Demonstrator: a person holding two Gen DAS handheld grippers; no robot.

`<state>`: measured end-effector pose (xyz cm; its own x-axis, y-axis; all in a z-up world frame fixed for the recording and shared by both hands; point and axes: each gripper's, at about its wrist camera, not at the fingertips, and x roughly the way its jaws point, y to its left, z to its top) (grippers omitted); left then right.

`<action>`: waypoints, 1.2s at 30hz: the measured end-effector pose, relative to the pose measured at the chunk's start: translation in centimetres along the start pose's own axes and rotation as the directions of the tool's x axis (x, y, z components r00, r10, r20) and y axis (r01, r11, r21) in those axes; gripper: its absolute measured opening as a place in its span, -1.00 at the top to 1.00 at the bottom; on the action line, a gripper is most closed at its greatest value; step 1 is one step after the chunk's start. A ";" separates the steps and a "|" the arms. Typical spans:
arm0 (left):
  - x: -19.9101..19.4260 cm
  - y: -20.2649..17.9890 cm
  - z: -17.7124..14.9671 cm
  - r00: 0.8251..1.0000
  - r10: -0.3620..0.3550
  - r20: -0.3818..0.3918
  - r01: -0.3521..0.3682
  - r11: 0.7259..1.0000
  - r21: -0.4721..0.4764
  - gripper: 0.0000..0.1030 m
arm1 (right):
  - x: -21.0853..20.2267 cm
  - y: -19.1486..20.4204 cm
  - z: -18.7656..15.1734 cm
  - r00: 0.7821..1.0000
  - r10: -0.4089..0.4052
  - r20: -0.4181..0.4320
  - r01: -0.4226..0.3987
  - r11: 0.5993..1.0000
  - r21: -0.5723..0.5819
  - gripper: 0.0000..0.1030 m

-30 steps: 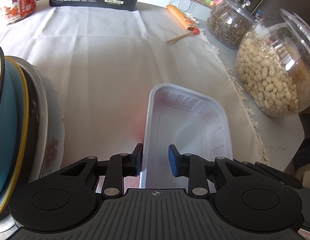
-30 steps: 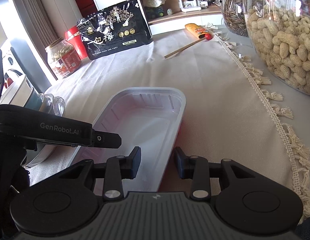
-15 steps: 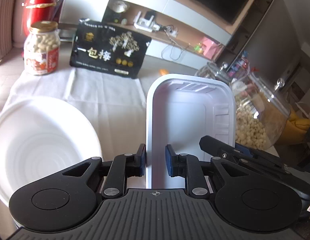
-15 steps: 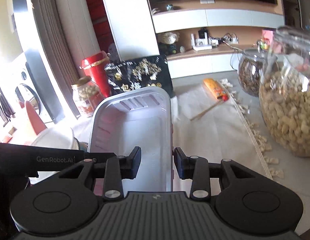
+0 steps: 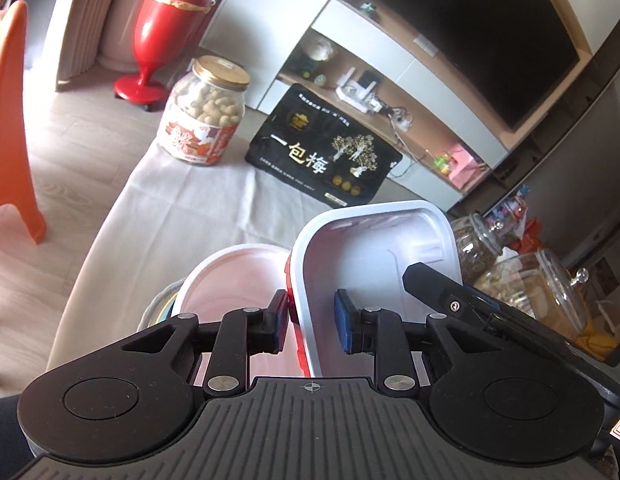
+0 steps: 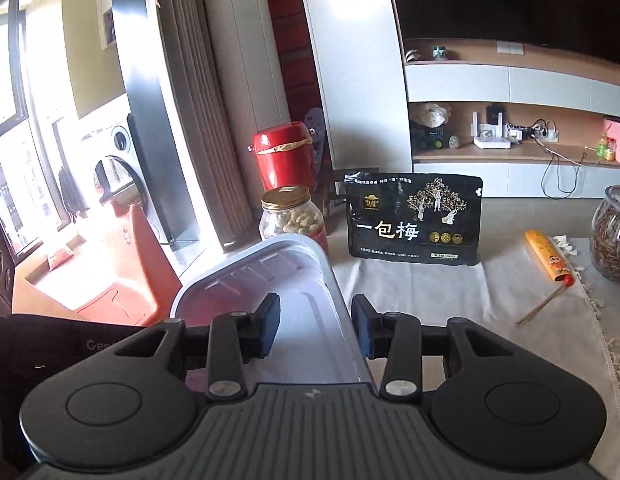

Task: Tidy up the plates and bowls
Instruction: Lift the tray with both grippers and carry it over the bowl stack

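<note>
Left hand-held gripper (image 5: 312,322): jaws opening. The left rim of the white plastic tray (image 5: 374,264) stands between the pads; the left pad is at the rim's outer side, the right pad is clear of the inner wall with a visible gap. No firm pinch seen.

Right hand-held gripper (image 6: 316,326): jaws opening. The tray's right rim (image 6: 334,292) lies between the pads, with the right pad close against it and the left pad standing off inside the tray.

Tray is raised off the surface, tilted, its far end up; red shows along its underside at the left rim. From the left wrist view the right hand-held gripper's black finger (image 5: 438,284) reaches over the tray's right side.

Below and left of the tray sits a white round bowl (image 5: 230,276), near the surface's near-left edge, with other dish rims beneath it.

On the cloth-covered surface (image 6: 450,292), along the far edge: a peanut jar with a gold lid (image 5: 204,112) and a black snack bag (image 5: 324,152). At the right edge: a glass jar of seeds (image 6: 614,236), an orange packet (image 6: 548,256) and a thin wooden stick (image 6: 542,306).
</note>
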<state>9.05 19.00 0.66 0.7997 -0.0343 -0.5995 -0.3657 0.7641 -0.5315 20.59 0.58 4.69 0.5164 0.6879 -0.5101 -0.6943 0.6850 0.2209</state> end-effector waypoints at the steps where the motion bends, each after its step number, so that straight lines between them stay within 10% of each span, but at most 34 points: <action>1: 0.3 0.6 0.1 1.000 0.000 0.001 0.000 1.000 -0.008 0.51 | 0.5 -0.2 0.1 1.000 0.010 -0.019 -0.010 1.000 0.014 0.24; 10: 1.1 3.4 0.4 1.000 0.007 0.004 -0.007 1.000 -0.030 0.44 | 4.2 -1.8 -3.0 0.986 0.042 -0.161 -0.024 0.994 0.109 0.29; 23: -1.8 2.7 -1.2 0.998 -0.058 -0.008 0.058 0.997 -0.051 0.44 | 0.3 -3.2 -5.3 0.974 0.183 -0.132 -0.157 0.970 0.184 0.18; 36: -2.0 4.5 0.0 0.998 0.047 0.037 -0.043 0.994 -0.103 0.45 | 2.9 0.1 -3.8 0.975 0.171 -0.141 -0.161 0.984 0.078 0.21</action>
<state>5.79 22.56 -0.51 0.7986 0.0257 -0.6013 -0.4471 0.6942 -0.5641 20.08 1.78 0.03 0.3138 0.7541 -0.5770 -0.7270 0.5816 0.3649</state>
